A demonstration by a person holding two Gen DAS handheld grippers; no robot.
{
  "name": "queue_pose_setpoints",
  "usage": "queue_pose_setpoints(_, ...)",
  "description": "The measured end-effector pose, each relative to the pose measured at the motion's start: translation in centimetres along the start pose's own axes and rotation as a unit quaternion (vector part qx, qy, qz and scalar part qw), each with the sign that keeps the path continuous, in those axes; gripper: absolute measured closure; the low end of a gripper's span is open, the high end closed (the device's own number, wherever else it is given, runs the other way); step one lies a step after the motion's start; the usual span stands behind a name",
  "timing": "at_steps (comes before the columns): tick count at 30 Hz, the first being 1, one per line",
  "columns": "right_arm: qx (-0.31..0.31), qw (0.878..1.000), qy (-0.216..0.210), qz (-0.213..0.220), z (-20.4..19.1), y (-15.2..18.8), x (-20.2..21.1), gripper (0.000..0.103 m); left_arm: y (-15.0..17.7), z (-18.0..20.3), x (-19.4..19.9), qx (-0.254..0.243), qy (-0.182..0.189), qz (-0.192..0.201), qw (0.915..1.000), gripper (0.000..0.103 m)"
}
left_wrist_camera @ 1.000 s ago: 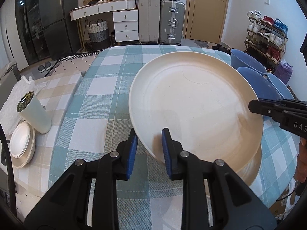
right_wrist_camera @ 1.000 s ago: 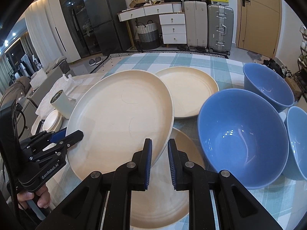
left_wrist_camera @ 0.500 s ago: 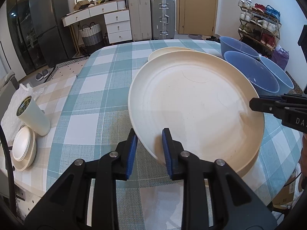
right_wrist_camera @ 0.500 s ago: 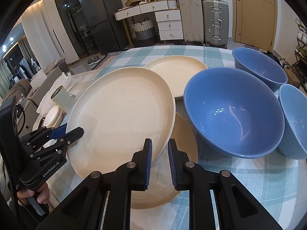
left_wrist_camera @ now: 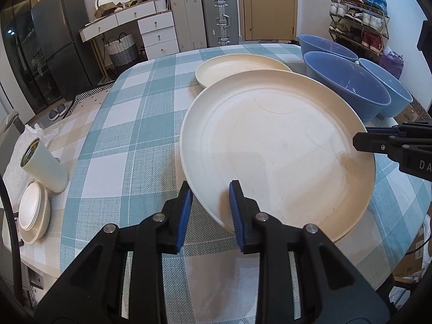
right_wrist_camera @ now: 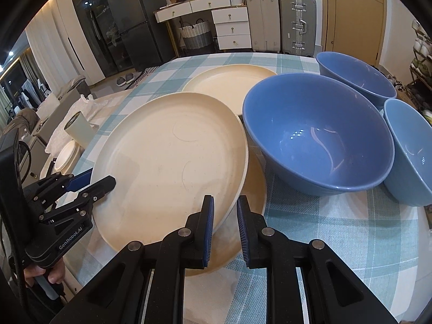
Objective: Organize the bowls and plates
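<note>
Left claw marked "GenRobot.AI", gripping cream plate

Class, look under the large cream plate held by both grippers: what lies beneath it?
Another cream plate lies on the checked tablecloth beneath the raised large cream plate. Only its right edge shows; the rest is covered.

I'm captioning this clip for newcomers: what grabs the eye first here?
A large cream plate fills the centre, tilted above the checked tablecloth, its edges between the fingers of the left gripper and right gripper. Right of it sit three blue bowls, with another cream plate behind.
</note>
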State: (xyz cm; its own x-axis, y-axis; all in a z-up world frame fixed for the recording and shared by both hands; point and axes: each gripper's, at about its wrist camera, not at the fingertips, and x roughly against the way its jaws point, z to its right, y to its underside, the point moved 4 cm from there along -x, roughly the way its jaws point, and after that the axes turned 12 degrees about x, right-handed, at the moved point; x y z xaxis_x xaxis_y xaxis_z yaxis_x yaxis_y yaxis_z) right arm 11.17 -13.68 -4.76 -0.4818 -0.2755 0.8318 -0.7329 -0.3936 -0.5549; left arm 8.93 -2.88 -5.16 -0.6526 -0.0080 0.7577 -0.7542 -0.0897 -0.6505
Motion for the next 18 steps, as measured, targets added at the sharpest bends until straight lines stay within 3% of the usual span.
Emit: queue_pose_setpoints(18, 0.007, 0.999, 0.024, -0.02, 0.4, 2.4, -1.1, 0.085, 1.0, 1.7, -1.7, -0.041, -0.019, -0.005, 0.9989, 0.078)
